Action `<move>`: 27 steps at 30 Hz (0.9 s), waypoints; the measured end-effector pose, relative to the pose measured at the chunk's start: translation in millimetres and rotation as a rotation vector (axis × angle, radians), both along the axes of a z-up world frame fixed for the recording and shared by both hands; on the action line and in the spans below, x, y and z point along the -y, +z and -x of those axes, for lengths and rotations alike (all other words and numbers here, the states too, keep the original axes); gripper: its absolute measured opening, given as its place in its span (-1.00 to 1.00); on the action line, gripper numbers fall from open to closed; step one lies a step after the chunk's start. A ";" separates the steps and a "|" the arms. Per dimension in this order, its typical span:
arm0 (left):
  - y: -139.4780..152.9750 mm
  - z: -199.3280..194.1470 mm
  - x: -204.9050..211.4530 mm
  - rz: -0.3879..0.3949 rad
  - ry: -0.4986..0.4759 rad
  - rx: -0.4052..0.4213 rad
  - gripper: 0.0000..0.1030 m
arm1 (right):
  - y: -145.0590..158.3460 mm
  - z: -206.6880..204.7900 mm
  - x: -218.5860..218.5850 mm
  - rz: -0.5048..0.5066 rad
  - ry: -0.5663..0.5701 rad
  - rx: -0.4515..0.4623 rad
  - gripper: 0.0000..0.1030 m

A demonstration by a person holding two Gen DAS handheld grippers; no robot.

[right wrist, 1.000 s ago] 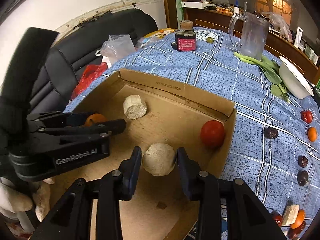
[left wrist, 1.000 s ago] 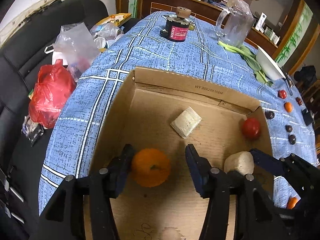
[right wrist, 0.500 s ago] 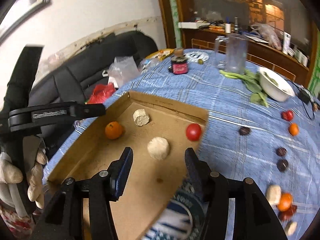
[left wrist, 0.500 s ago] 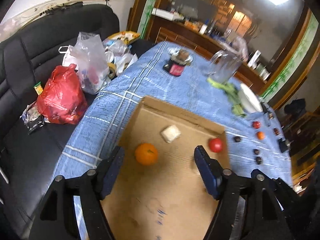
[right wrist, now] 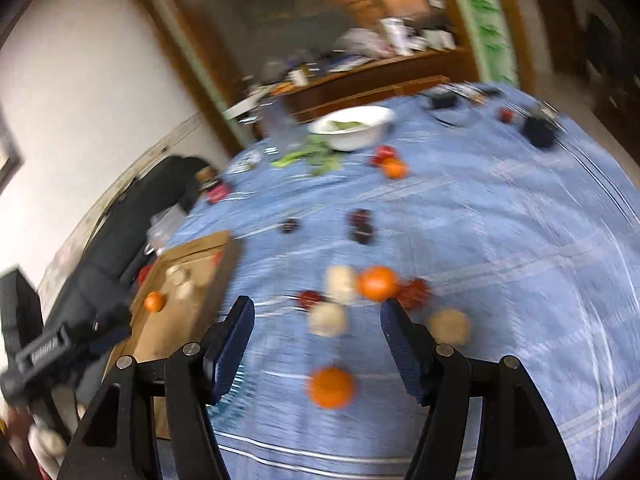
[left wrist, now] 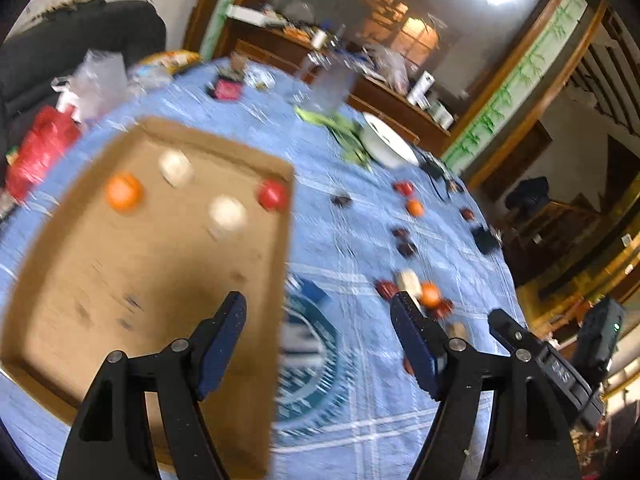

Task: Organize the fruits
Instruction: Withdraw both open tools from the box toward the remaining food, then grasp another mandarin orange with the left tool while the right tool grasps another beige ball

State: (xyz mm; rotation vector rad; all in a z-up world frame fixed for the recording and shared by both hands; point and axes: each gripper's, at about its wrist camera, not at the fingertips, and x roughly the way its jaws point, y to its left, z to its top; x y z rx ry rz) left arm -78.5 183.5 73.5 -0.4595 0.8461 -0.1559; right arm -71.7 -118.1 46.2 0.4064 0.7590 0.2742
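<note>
The cardboard box [left wrist: 100, 280] lies on the blue tablecloth and holds an orange [left wrist: 124, 193], a tomato [left wrist: 273, 195] and two pale round pieces [left wrist: 226, 213]. My left gripper [left wrist: 320, 320] is open and empty, raised over the box's right wall. My right gripper [right wrist: 316, 328] is open and empty above a loose cluster of fruit: an orange [right wrist: 332, 387], another orange [right wrist: 378, 282], pale pieces [right wrist: 329, 318] and red fruits [right wrist: 416, 293]. The box [right wrist: 188, 300] sits to its left. Both views are motion-blurred.
A white bowl [right wrist: 352, 126] with greens stands at the table's far side, near a glass pitcher [left wrist: 334, 90] and a red-labelled jar [left wrist: 228, 89]. Dark fruits [right wrist: 362, 226] lie mid-table. A black sofa with bags [left wrist: 40, 148] is left of the table.
Both grippers opened, rose out of the box and swung right. The orange and the pale piece they were around stay in the box. The right gripper now faces the loose fruit on the cloth.
</note>
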 end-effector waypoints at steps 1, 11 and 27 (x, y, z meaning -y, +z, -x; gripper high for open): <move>-3.8 1.1 5.5 -0.001 -0.009 -0.011 0.43 | -5.4 1.4 9.4 -0.006 -0.023 -0.013 0.36; -34.4 -0.3 50.7 -0.092 -0.065 -0.092 0.43 | -34.8 -4.0 37.5 -0.019 -0.052 -0.050 0.35; -44.1 -4.4 104.2 -0.369 -0.088 -0.030 0.43 | -46.8 -6.2 42.2 -0.007 -0.064 -0.030 0.35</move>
